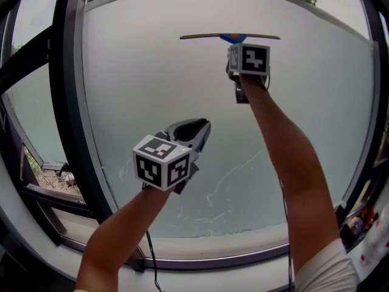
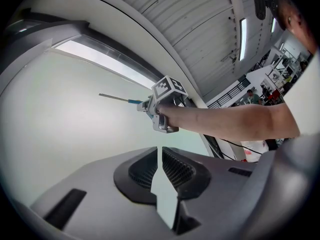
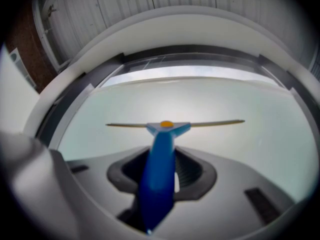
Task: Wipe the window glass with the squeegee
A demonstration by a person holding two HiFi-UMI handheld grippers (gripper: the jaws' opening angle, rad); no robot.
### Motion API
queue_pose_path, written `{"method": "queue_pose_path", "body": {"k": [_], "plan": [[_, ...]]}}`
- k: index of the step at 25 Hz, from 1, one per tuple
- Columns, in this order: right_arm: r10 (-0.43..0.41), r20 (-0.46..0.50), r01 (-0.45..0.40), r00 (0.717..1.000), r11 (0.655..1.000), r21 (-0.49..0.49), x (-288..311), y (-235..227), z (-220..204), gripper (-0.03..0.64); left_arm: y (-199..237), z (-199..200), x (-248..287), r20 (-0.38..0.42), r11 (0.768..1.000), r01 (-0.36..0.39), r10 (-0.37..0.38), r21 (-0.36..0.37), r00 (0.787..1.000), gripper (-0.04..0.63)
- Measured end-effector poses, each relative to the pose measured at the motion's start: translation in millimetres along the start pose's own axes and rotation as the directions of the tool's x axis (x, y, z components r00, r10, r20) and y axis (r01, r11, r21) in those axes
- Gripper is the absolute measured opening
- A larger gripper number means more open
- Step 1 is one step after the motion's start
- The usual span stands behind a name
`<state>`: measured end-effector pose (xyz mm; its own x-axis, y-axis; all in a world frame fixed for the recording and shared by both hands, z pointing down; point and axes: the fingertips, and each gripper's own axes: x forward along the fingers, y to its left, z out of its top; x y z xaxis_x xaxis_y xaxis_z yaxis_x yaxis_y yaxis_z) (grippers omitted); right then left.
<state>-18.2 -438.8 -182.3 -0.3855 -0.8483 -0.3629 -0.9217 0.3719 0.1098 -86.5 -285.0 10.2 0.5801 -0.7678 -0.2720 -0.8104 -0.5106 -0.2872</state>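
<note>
- The right gripper (image 3: 162, 173) is clamped on the squeegee's (image 3: 167, 125) smooth blue handle, high on the window glass (image 1: 140, 84).
- The thin, straight blade lies level on the glass just above that gripper. An orange dot marks its triangular blue head.
- The left gripper (image 1: 196, 128), lower and well apart, has its ribbed black jaws together, empty.
- The glass is pale and hazy, with faint streaks (image 1: 222, 184) low down.

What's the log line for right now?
right tool: shut on squeegee | squeegee: blade level, near top of window glass | left tool: shut, empty, lower
</note>
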Motion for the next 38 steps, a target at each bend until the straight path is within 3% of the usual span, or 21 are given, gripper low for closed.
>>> {"method": "queue_pose_path", "body": {"k": [20, 24, 28, 38], "plan": [[0.001, -0.047, 0.0, 0.999, 1.0, 0.016, -15.7, 2.1, -34.2, 0.151, -10.7, -16.4, -5.8, -0.022, 0.999, 0.012, -0.012, -0.043, 1.0, 0.052], [0.012, -0.017, -0.012, 1.0, 1.0, -0.001, -17.1, 7.9, -31.5, 0.151, -10.4, -19.1, -6.7, -0.025, 0.998, 0.014, -0.015, -0.053, 1.0, 0.052], [-0.002, -0.068, 0.003, 0.998, 1.0, 0.015, -21.5, 4.6, -47.8, 0.15, -13.8, -21.2, -7.8, -0.025, 0.998, 0.016, -0.018, -0.059, 1.0, 0.052], [-0.003, -0.09, 0.005, 0.996, 1.0, 0.014, -29.3, 8.4, -65.6, 0.152, -16.4, -30.6, -10.8, -0.032, 0.997, 0.023, -0.025, -0.079, 0.999, 0.052]]}}
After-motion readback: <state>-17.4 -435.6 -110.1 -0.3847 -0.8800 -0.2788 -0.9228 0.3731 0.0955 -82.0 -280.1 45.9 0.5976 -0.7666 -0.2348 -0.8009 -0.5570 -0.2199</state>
